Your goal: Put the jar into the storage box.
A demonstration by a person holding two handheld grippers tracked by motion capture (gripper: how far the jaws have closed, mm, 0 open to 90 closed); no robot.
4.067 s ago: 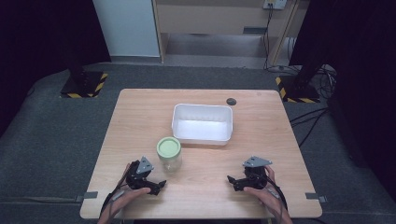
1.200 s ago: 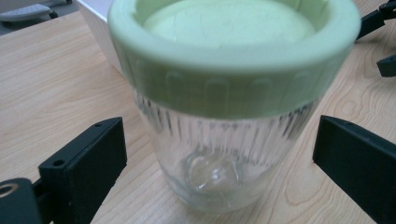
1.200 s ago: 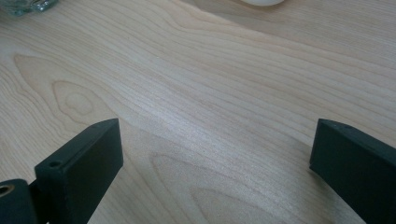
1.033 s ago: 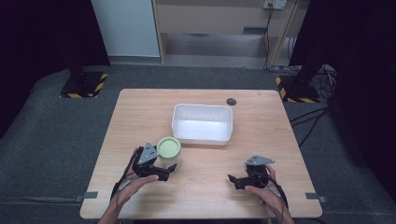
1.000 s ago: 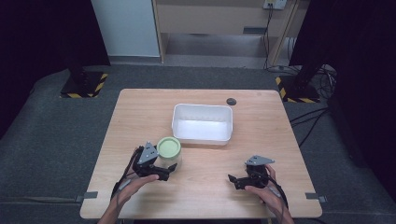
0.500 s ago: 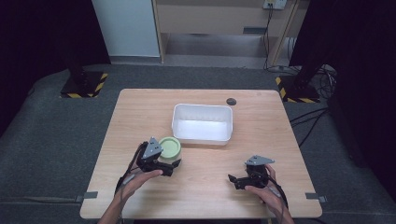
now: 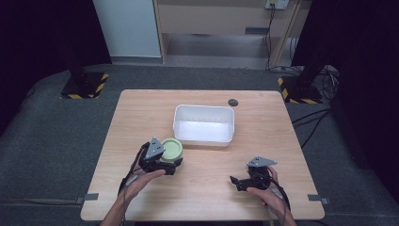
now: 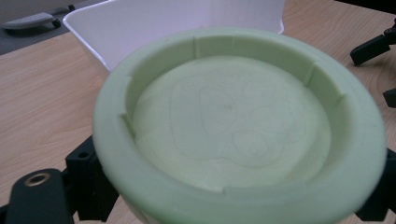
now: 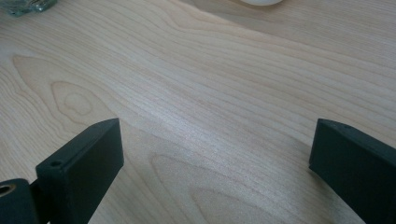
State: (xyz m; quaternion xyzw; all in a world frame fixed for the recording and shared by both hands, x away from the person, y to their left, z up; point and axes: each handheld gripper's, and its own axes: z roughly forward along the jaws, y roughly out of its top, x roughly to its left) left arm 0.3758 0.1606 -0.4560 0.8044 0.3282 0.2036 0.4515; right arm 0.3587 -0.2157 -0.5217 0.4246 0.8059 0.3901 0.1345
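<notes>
My left gripper [image 7: 170,164] sits at the near-left part of the counter [image 7: 141,113], jaws set either side of a jar with a pale green lid [image 7: 171,149]. In the left gripper view the lid [image 8: 238,130] is very close, with black jaw parts low at both sides of the jar; whether the pads are actually pressing on it, I cannot tell. The lid is round, with a raised rim notched at intervals and a faint embossed pattern on its recessed face.

My right gripper [image 7: 237,181] rests low at the near-right of the counter, well apart from the jar. Its jaws stand wide apart in the right gripper view, with bare wood grain [image 9: 201,93] between them and nothing held.

Just beyond the jar, toward the counter's middle, stands a white rectangular tub [image 7: 203,124]. Its wall [image 8: 154,28] rises directly behind the lid in the left gripper view. A small dark round object [image 7: 233,101] lies near the far edge, behind the tub's right corner.
</notes>
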